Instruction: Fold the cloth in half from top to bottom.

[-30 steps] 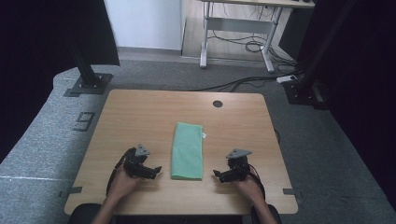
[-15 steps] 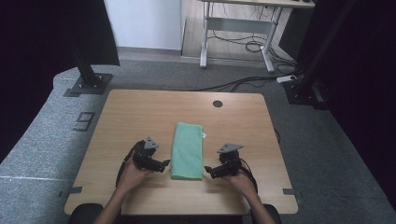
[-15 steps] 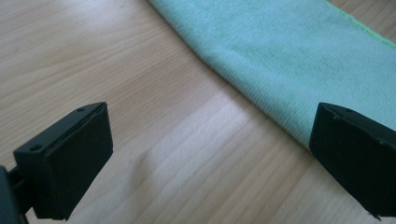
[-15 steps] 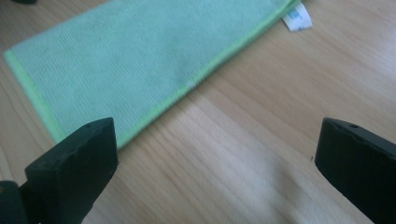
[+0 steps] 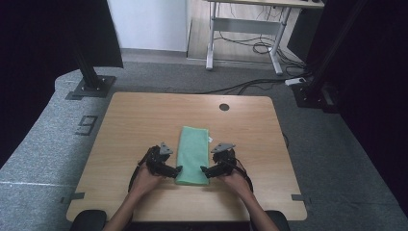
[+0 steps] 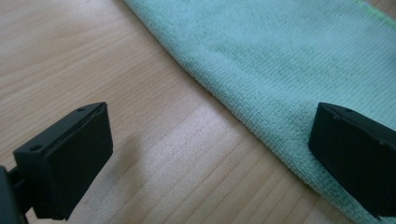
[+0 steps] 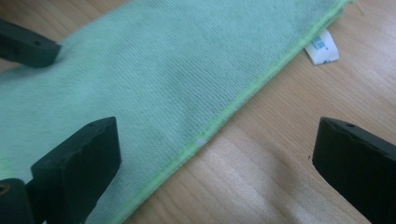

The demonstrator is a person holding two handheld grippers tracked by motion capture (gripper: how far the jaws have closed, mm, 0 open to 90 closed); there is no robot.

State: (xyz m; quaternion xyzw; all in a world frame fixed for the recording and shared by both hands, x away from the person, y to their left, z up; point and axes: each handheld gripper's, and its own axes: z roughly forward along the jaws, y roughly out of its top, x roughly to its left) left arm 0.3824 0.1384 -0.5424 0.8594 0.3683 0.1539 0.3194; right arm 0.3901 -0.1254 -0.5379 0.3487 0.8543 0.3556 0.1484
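Closing in since the earlier frame, the left gripper (image 5: 177,169) and right gripper (image 5: 204,170) now flank the towel's (image 5: 193,154) near end at lower centre of the table (image 5: 144,115), jaws wide, gripping nothing.

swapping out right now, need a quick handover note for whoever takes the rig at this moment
Left tool: open, low at the near left edge of the green cloth, one jaw over the cloth, the other over bare wood.
Right tool: open, at the near right edge, straddling the hemmed edge the same way.
The cloth lies flat as a long folded strip mid-table, white tag at its far right side.
Done: both tools placed at the near corners.
Left: close on the corners; probably fold next.
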